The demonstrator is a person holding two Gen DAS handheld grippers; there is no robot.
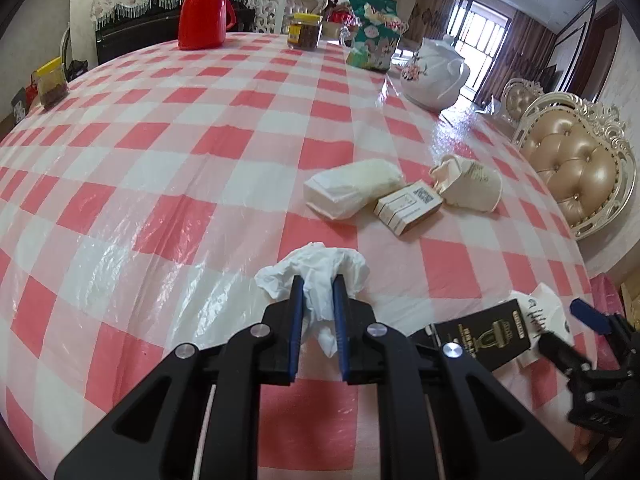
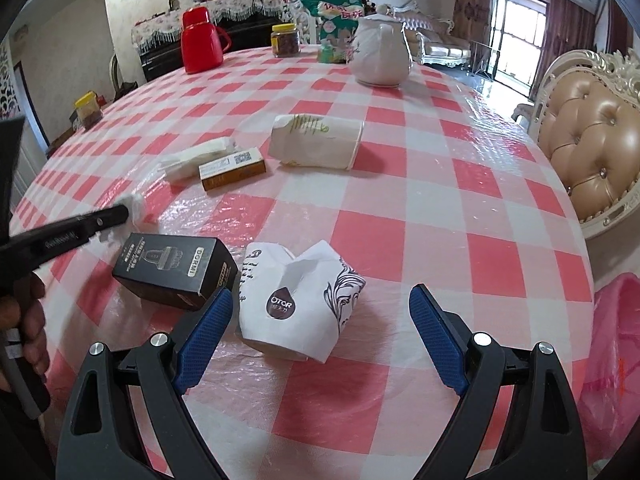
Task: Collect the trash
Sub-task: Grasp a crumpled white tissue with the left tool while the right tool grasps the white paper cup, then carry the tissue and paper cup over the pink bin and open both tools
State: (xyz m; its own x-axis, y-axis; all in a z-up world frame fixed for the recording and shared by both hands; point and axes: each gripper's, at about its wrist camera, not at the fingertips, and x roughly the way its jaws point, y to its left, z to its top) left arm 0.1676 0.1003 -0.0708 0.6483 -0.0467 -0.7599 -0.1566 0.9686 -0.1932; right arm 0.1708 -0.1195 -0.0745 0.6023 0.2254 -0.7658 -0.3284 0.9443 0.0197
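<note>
While the left gripper (image 1: 318,280) has its jaws pinched shut on a crumpled white tissue (image 1: 316,268) lying near the table edge, we count that as the only piece of trash actually in hand. The right gripper (image 2: 320,308) stands wide open with nothing between its pads; a crushed white paper cup (image 2: 298,300) printed with a dark logo lies just ahead of it on the checked tablecloth (image 2: 400,208).

Still to collect, by our judgement: that cup, the black carton (image 2: 176,270) beside it, a small tan box (image 2: 232,168), a folded white wrapper (image 2: 196,158) touching the box, and a second flattened paper cup (image 2: 316,142) further in. So the task looks barely begun.

A pink plastic bag (image 2: 616,344) shows at the table's right edge; it is possibly the trash bag, but most of it is cut off by the frame, so we cannot confirm this or see whether anything is already inside.

The red flask (image 2: 200,40), jars (image 2: 285,40), green snack bag (image 2: 336,24) and white teapot (image 2: 380,56) at the far side seem to be kept items, not trash.

In the right wrist view the tissue is mostly hidden behind the left gripper's finger. A hand (image 2: 24,320) on the left gripper is cut off at the frame edge.
</note>
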